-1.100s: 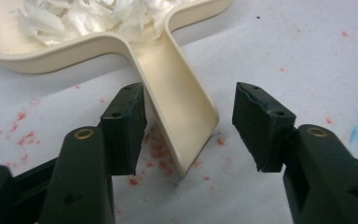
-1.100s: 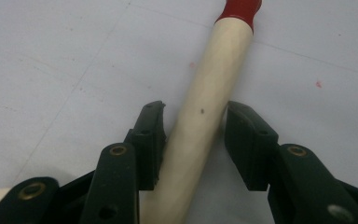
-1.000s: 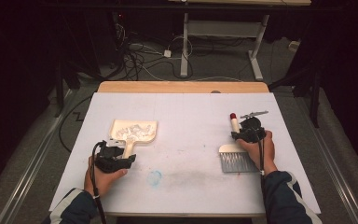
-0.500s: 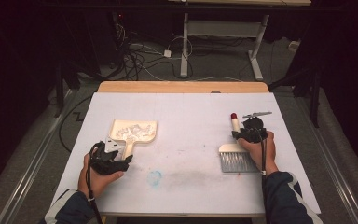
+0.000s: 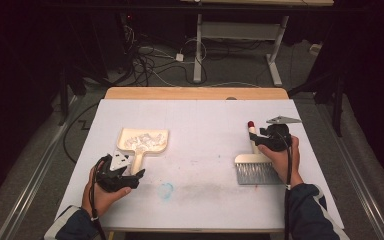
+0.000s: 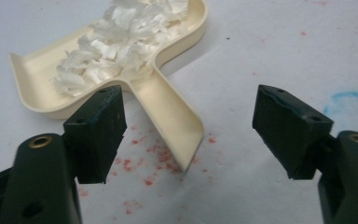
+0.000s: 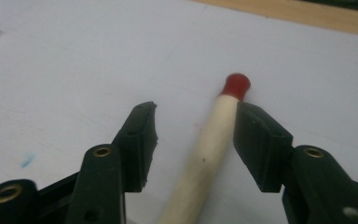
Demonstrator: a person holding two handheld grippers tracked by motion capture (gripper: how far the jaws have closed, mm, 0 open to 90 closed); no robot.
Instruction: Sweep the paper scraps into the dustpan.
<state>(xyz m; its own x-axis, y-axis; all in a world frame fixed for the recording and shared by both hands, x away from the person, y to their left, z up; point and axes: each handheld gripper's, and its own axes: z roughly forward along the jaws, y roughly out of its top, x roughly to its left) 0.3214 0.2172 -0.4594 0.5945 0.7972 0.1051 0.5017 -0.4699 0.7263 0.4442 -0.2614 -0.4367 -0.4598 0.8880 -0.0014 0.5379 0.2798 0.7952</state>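
I judge the sweeping done: the dustpan [image 5: 142, 141] lies flat on the table [image 5: 205, 200], left of centre in the high view, with white shreds [image 6: 121, 42] heaped in its scoop and none that I can spot loose on the sheet. My left tool [image 5: 122, 172] sits just below the pan's handle; its jaws have just been opening and stand wide, the handle tip between them untouched. The brush [image 5: 252, 167] lies at centre right, bristles toward the bottom of the frame, red-capped handle pointing up. My right tool [image 7: 196, 135] has been opening too; its jaws flank that handle, the right one close against it, not clamping. What is left: pulling both hands clear.
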